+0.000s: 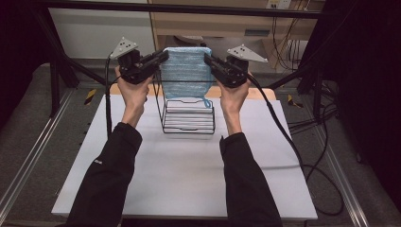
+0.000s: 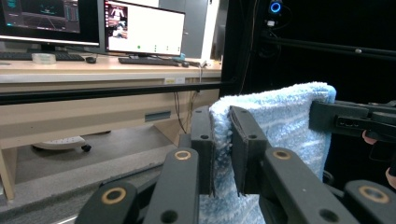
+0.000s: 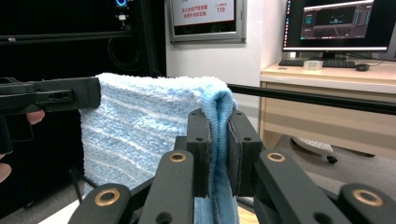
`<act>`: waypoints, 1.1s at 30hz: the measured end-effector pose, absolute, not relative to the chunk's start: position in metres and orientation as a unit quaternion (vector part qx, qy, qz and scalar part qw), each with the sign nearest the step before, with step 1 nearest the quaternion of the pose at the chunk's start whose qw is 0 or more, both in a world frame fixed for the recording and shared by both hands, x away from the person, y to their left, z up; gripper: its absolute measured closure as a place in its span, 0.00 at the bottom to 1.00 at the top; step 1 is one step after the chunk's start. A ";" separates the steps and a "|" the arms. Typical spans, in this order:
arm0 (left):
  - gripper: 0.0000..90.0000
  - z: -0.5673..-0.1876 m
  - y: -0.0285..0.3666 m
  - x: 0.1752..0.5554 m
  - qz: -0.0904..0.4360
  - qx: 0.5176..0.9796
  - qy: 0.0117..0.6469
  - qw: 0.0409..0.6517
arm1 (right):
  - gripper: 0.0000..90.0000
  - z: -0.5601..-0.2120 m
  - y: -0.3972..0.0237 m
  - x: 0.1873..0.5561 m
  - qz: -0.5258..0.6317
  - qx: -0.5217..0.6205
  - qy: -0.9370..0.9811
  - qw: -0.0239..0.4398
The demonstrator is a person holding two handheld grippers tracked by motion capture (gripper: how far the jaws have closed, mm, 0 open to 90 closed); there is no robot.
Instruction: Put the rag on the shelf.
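Here, one blue towel (image 1: 186,71) was held up in the air, stretched flat between two grippers above one black wire rack (image 1: 188,116) on the white tabletop (image 1: 179,175). The left gripper (image 1: 163,56) was clamped on the towel's left upper corner, its jaws pinched narrow on the cloth (image 2: 222,154). The right gripper (image 1: 208,59) was likewise closed on the right upper corner (image 3: 218,149). The towel's lower edge hung just over the rack's top. The rack's far side was hidden behind the towel, and whether the two touched could not be made out.
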State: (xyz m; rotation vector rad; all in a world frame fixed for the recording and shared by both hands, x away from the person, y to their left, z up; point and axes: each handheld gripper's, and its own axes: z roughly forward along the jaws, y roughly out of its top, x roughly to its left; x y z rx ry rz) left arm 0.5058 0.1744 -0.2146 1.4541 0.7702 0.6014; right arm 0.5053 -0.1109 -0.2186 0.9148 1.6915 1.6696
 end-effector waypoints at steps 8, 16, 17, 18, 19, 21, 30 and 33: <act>0.89 -0.224 0.177 0.496 0.261 0.648 0.325 0.637 | 0.90 -0.226 -0.113 0.495 0.624 0.337 0.643 0.289; 0.89 -0.228 0.185 0.483 0.254 0.652 0.310 0.644 | 0.90 -0.227 -0.114 0.483 0.625 0.316 0.655 0.283; 0.89 -0.229 0.185 0.481 0.253 0.652 0.308 0.645 | 0.90 -0.227 -0.114 0.482 0.625 0.315 0.656 0.282; 0.89 -0.230 0.186 0.480 0.253 0.655 0.306 0.643 | 0.89 -0.227 -0.115 0.481 0.625 0.313 0.658 0.280; 0.89 -0.230 0.186 0.479 0.251 0.655 0.305 0.644 | 0.89 -0.228 -0.115 0.479 0.625 0.310 0.660 0.279; 0.89 -0.231 0.188 0.476 0.248 0.658 0.301 0.644 | 0.89 -0.228 -0.116 0.477 0.623 0.305 0.665 0.278; 0.87 -0.238 0.192 0.467 0.226 0.674 0.301 0.635 | 0.88 -0.229 -0.117 0.468 0.606 0.290 0.688 0.275; 0.87 -0.239 0.191 0.465 0.225 0.682 0.302 0.627 | 0.87 -0.229 -0.117 0.466 0.598 0.288 0.696 0.275</act>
